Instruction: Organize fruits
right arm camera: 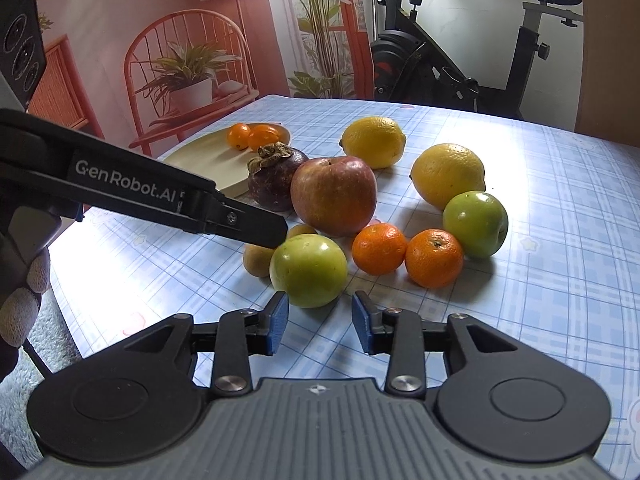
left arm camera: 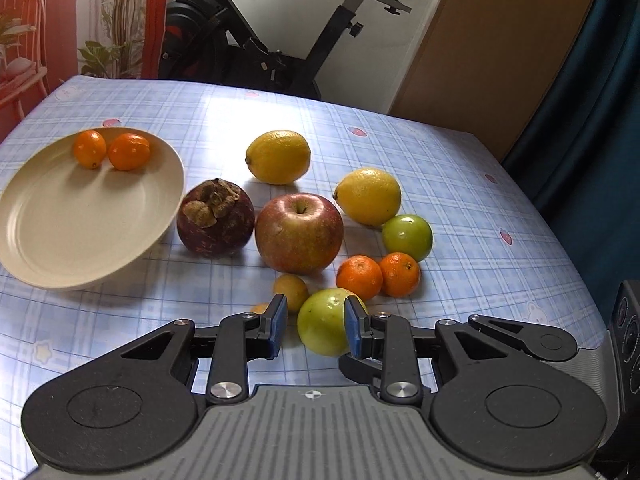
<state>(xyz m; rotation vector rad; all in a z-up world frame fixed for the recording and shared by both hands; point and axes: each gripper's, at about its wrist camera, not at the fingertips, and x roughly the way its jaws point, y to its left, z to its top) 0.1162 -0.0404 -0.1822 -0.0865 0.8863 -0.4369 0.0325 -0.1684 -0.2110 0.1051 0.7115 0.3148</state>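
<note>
Near the table's front edge, the round green apple [left arm camera: 326, 322] sits between the spread pads of the left gripper [left arm camera: 316, 320], not yet clamped. The right gripper [right arm camera: 320, 322] hangs open just short of it. Closing off-centre could roll it into the small tan fruit [left arm camera: 291, 291] or glossy mandarins [left arm camera: 359, 277].

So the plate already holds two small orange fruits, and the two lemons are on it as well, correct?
Not quite. The plate holds only the two small orange fruits. Both lemons lie on the tablecloth beside the red apple, off the plate. The left wrist view shows this plainly.
</note>
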